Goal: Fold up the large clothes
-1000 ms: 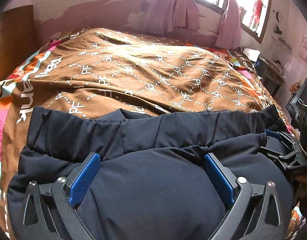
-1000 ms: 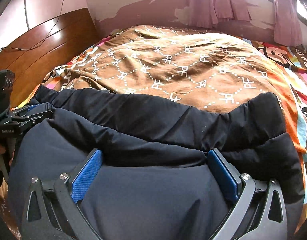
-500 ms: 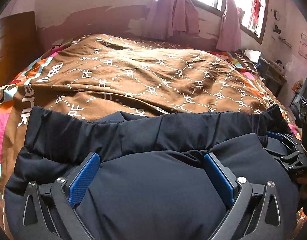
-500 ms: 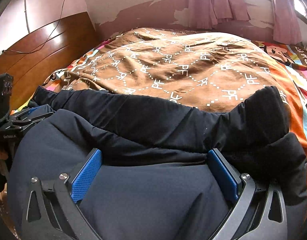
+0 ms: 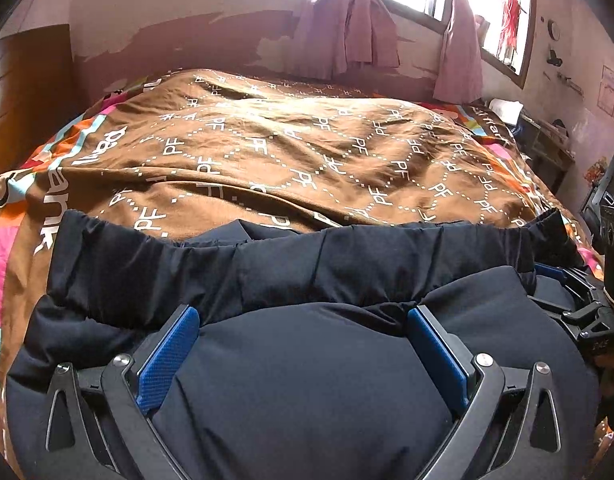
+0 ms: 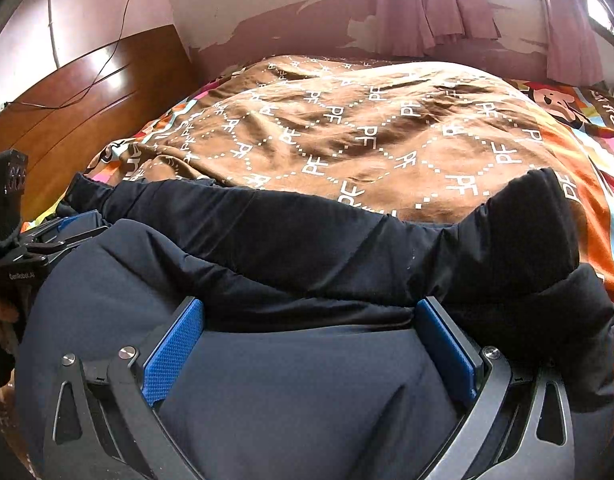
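Note:
A large dark navy padded jacket [image 5: 307,380] lies on the near part of the bed, its far edge bunched in a puffy band [image 5: 307,264]. It also fills the lower half of the right wrist view [image 6: 307,392]. My left gripper [image 5: 303,320] is open, its blue pads spread wide, with the jacket bulging between them. My right gripper [image 6: 311,312] is open the same way over the jacket's right part. The right gripper shows at the right edge of the left wrist view [image 5: 575,300]. The left gripper shows at the left edge of the right wrist view [image 6: 47,236].
The bed carries a brown quilt with white "PF" lettering [image 5: 307,152] over a colourful sheet [image 6: 595,152]. A wooden headboard [image 6: 87,104] stands at the left. Pink curtains [image 5: 347,20] hang at the window behind. A cluttered side table [image 5: 547,144] stands at the right.
Both grippers have tilted up slightly, so more of the wall and window shows. The jacket's far band has sunk a little lower in view. The jaws stay wide open.

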A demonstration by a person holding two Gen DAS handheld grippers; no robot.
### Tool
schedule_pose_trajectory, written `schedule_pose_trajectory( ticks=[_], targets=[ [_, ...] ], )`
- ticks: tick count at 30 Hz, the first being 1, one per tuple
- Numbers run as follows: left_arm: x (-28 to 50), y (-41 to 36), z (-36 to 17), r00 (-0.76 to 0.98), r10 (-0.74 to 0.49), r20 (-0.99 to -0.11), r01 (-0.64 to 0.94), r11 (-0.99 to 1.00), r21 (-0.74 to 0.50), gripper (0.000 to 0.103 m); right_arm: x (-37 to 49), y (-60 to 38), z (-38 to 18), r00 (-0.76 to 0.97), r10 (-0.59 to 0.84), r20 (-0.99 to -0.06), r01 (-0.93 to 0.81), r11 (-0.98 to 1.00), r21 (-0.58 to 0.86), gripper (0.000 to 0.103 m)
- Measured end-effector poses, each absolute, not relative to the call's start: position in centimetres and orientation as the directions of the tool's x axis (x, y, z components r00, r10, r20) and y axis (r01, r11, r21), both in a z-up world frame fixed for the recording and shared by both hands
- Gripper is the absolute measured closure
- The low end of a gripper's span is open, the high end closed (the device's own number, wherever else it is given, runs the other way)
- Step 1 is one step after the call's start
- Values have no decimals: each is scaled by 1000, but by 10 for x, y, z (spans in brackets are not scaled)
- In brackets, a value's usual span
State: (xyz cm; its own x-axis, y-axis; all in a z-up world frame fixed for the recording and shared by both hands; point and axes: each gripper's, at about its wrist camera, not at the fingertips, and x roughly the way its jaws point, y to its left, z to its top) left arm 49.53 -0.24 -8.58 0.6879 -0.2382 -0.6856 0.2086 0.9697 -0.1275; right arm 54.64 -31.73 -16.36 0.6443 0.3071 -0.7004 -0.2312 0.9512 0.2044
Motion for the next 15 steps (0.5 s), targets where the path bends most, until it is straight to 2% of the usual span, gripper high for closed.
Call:
schedule_pose_trajectory(
  ticks=[15],
  targets=[
    [495, -2, -87, 691, -239, -682, 209, 970, -128, 0, 547, -317, -166, 646, 307, -699, -231, 951, 205, 0]
  ],
)
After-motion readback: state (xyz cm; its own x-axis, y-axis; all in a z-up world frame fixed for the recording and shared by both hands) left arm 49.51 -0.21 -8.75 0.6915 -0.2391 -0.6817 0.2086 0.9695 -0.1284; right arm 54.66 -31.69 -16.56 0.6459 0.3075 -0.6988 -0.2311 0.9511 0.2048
